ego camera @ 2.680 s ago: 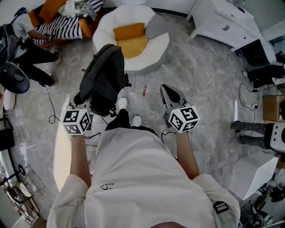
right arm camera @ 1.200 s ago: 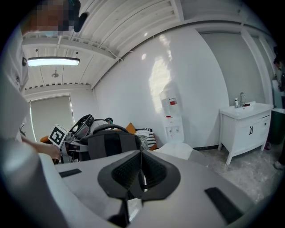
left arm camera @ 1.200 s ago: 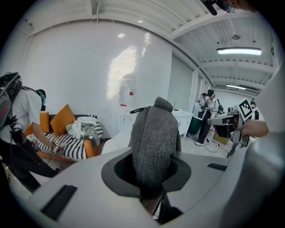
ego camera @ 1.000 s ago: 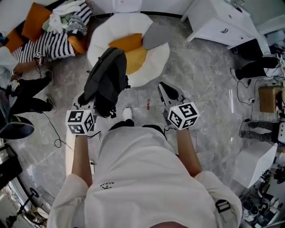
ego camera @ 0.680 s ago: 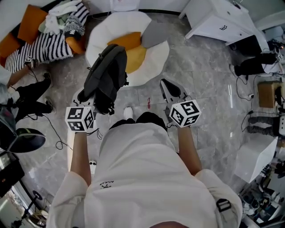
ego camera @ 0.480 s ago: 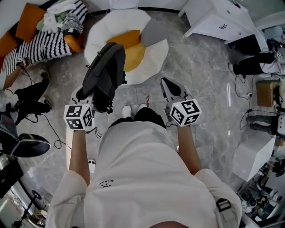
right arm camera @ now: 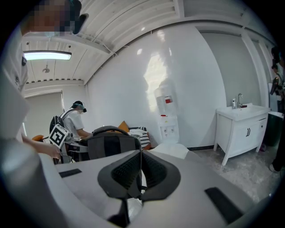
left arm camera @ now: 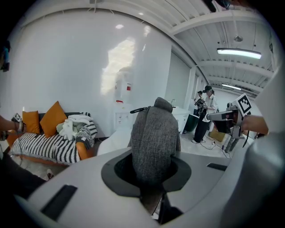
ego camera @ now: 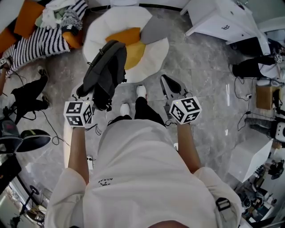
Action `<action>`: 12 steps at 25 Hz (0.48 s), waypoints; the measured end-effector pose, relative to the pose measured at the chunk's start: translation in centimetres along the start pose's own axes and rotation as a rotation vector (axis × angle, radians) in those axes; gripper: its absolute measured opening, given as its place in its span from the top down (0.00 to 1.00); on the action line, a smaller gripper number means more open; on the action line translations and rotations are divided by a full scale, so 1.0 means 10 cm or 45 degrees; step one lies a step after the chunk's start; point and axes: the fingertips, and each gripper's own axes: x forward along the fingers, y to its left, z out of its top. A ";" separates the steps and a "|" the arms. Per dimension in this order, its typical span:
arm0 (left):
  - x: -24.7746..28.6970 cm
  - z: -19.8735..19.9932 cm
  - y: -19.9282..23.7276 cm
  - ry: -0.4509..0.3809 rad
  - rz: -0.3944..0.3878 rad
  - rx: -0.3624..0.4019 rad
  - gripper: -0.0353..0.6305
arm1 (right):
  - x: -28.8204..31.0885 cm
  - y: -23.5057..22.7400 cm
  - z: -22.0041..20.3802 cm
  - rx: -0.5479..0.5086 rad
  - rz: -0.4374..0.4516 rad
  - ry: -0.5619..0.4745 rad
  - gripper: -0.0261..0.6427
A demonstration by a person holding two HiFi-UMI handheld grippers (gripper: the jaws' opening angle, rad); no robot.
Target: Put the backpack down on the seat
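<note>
My left gripper [ego camera: 85,97], jaws nearly closed on a fold of the dark grey fabric backpack [ego camera: 107,71], holds it hanging over the near rim of the round white padded seat [ego camera: 158,46], upper centre of the head view. My right gripper [ego camera: 166,81] is closed on nothing. Released here, the bag would likely catch the rim and slump onto the grey marble floor [ego camera: 196,75]. The thin pinch could also slip.

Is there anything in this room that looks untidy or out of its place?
Little stands out. A heap of clothes lies loose on the striped sofa, which looks untidy. The backpack hangs from the left gripper, not yet on the white seat.
</note>
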 end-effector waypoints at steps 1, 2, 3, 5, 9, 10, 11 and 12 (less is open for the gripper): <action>0.04 0.02 -0.01 0.002 0.002 -0.002 0.84 | 0.04 -0.04 0.01 0.003 0.008 0.004 0.92; 0.08 0.03 -0.03 0.005 0.005 -0.006 0.84 | 0.08 -0.07 0.02 0.004 0.018 0.009 0.92; 0.12 0.04 -0.04 0.008 0.008 -0.010 0.84 | 0.12 -0.09 0.03 0.003 0.030 0.013 0.92; 0.20 0.06 -0.05 0.015 0.014 -0.016 0.84 | 0.22 -0.14 0.06 -0.004 0.055 0.020 0.92; 0.39 0.09 -0.10 0.031 0.021 -0.037 0.84 | 0.41 -0.28 0.12 -0.014 0.100 0.042 0.92; 0.44 0.09 -0.11 0.036 0.023 -0.043 0.84 | 0.45 -0.31 0.14 -0.018 0.113 0.047 0.92; 0.49 0.11 -0.12 0.041 0.025 -0.048 0.84 | 0.50 -0.35 0.16 -0.023 0.125 0.052 0.92; 0.54 0.13 -0.13 0.045 0.027 -0.052 0.84 | 0.55 -0.39 0.18 -0.026 0.138 0.057 0.92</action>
